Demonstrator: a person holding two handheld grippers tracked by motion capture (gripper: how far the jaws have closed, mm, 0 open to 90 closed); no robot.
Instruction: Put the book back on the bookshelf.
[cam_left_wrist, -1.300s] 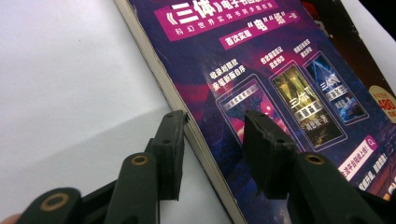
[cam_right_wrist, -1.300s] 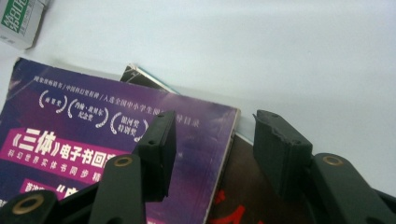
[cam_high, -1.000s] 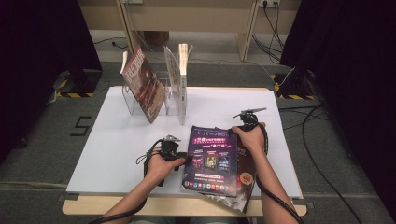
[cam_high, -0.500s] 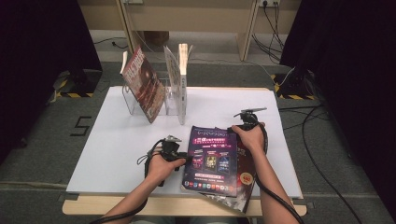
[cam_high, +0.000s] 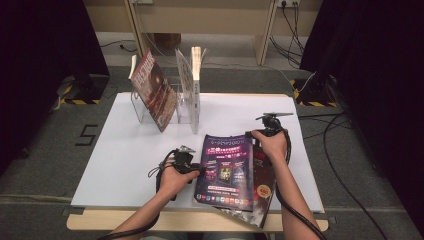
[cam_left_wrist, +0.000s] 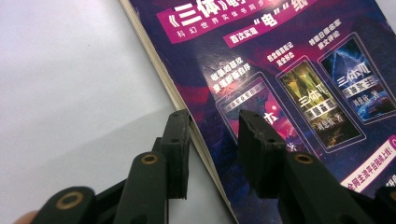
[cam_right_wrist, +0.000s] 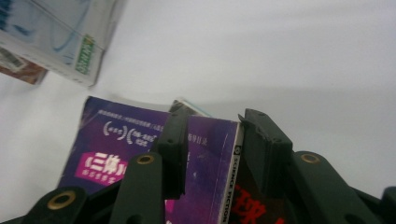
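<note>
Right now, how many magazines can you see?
3: the purple magazine lying near the table's front edge, the red magazine leaning in the clear rack, the pale magazine upright beside it; others may hide.

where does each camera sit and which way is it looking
High view: above the person's side of the white table, facing forward and down; both forearms, the left gripper and the right gripper show.
Left gripper view: rides on the left gripper, looking along its black jaws, which straddle the glossy purple magazine edge.
Right gripper view: rides on the right gripper, looking along its jaws, which have just been closing, with the magazine's top corner between them.
Shared: all three show the purple magazine.
</note>
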